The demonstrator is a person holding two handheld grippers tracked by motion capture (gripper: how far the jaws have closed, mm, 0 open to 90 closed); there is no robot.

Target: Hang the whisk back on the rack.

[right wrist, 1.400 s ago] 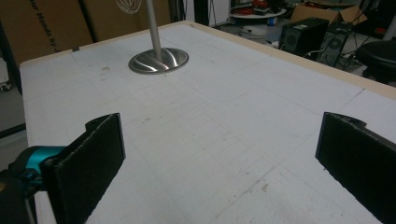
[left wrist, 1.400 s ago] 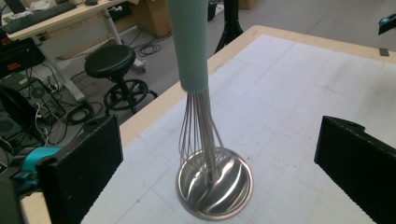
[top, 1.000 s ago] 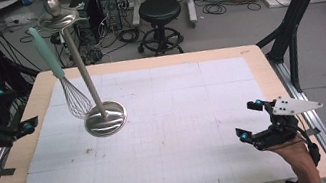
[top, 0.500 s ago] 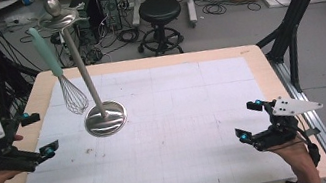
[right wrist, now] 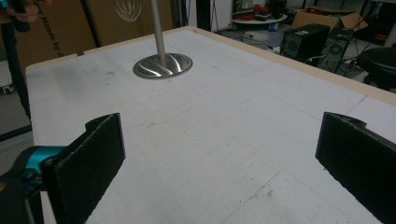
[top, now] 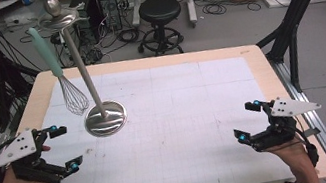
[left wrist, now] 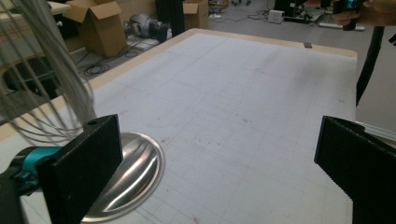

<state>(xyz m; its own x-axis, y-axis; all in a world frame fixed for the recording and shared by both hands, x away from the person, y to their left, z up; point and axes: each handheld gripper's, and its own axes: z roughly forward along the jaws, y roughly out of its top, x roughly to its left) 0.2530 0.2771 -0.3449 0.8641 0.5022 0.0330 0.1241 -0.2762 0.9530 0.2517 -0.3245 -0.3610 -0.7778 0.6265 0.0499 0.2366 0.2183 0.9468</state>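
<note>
A steel stand rises from a round base (top: pixel 105 118) on the table's left half, its pole (top: pixel 81 67) leaning up to a small top disc (top: pixel 58 19). A wire whisk (top: pixel 73 98) with a mint-green handle (top: pixel 45 54) hangs from that top, its wires just left of the pole. My left gripper (top: pixel 67 147) is open, low over the table in front and to the left of the base. In the left gripper view the whisk wires (left wrist: pixel 42 93) and the base (left wrist: pixel 126 177) lie close by the left jaw. My right gripper (top: pixel 248 120) is open near the front right corner.
A white gridded mat (top: pixel 181 118) covers the wooden table (top: pixel 270 77). Behind the table stand a black stool (top: pixel 160 10), computer cases and cables. Cardboard boxes (left wrist: pixel 100 25) sit on the floor beyond the table's edge. The right gripper view shows the base (right wrist: pixel 162 65) far across the mat.
My left gripper has come from the table's left edge toward the front and right, and now sits lower and closer to the stand's base. The right gripper has stayed put.
</note>
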